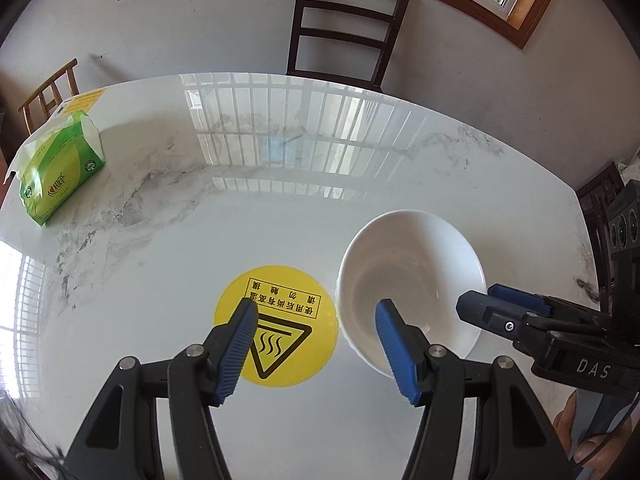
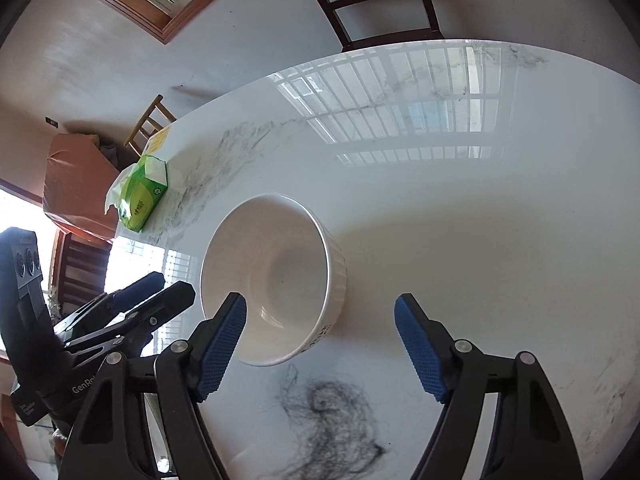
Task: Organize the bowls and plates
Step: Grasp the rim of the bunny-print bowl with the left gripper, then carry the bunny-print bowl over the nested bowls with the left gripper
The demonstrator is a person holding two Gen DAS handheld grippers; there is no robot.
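One white ribbed bowl stands upright and empty on the white marble table. My left gripper is open: its right finger hangs over the bowl's inside, its left finger over a yellow sticker, so the bowl's left wall lies between the jaws without being touched. My right gripper is open too, its left finger over the bowl's near rim and its right finger over bare table. Each gripper shows in the other's view, the right gripper at the bowl's right rim and the left gripper at its left rim.
A round yellow hot-surface sticker lies just left of the bowl. A green tissue pack sits at the table's far left. A dark chair stands behind the far edge. A dark tangled mark is in front of the bowl.
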